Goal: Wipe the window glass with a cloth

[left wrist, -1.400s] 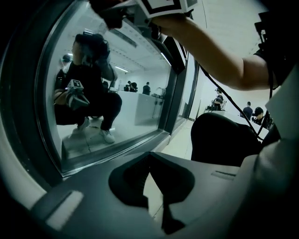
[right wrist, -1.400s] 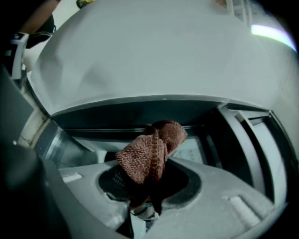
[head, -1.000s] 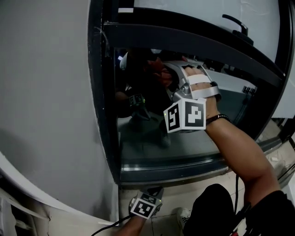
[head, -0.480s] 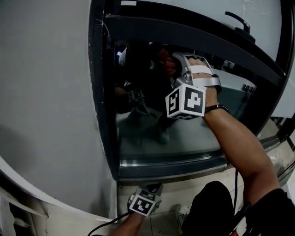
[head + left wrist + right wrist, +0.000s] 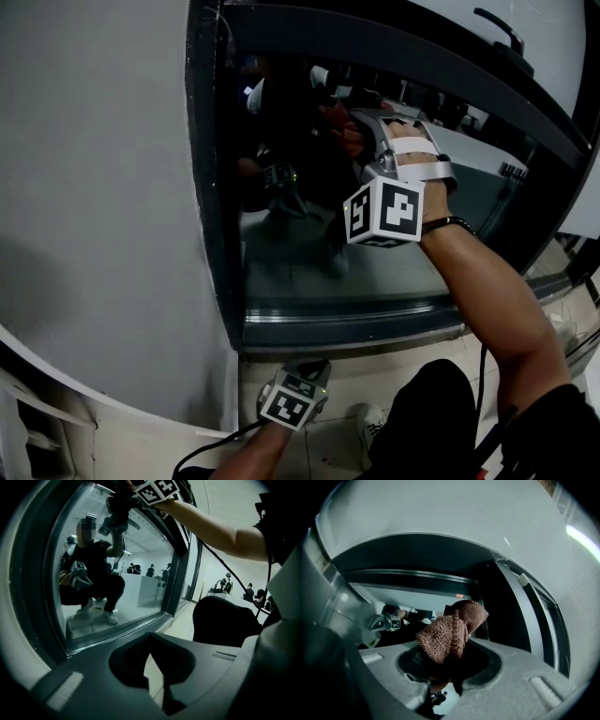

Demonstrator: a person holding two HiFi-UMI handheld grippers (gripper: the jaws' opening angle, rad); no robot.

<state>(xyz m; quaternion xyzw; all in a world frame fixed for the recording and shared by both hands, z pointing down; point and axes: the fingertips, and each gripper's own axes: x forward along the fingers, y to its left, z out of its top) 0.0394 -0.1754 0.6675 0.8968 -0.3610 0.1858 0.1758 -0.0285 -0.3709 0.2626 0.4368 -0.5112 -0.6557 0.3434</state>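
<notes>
The window glass sits in a dark frame and mirrors the crouching person. My right gripper is up against the upper part of the pane, shut on a reddish-brown knitted cloth. In the right gripper view the cloth bunches out from between the shut jaws of the right gripper, towards the glass. My left gripper hangs low below the sill, away from the glass. In its own view the left gripper has its tips together and holds nothing, and the window glass lies ahead on the left.
A grey wall borders the window on the left. The dark sill runs under the pane, with a window handle at the top right. The person's dark-clad knee and a cable are beside the left gripper.
My right gripper has carried the cloth a little up the glass. The left gripper has stayed low under the sill.
</notes>
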